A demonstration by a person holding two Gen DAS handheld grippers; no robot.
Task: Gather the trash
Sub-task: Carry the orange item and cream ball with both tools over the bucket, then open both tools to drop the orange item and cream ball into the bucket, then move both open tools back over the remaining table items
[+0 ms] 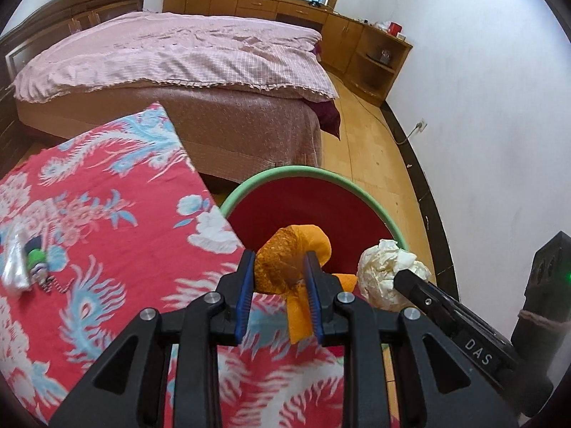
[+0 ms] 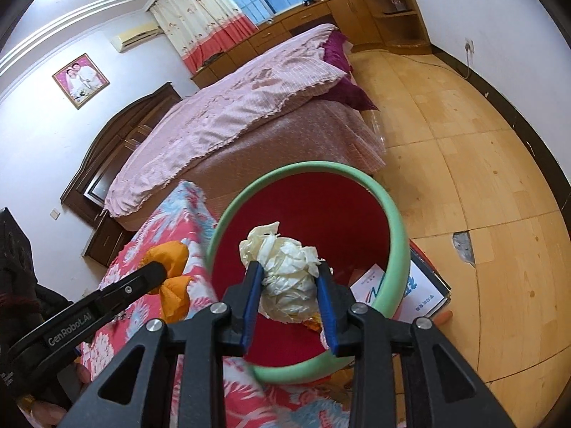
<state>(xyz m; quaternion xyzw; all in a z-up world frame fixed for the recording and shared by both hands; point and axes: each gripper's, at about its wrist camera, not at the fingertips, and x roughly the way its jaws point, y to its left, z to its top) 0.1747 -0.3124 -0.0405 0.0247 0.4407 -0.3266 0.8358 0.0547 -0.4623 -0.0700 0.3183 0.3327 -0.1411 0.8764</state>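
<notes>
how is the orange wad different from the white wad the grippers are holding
The orange wad is bright orange with a loose flap hanging below the fingers; the white wad is cream-white and balled up more tightly. The orange wad sits in the left gripper near the bin's rim by the red cloth; the white wad, in the right gripper, hangs over the bin opening. Both are crumpled and clamped between blue-padded fingers.
</notes>
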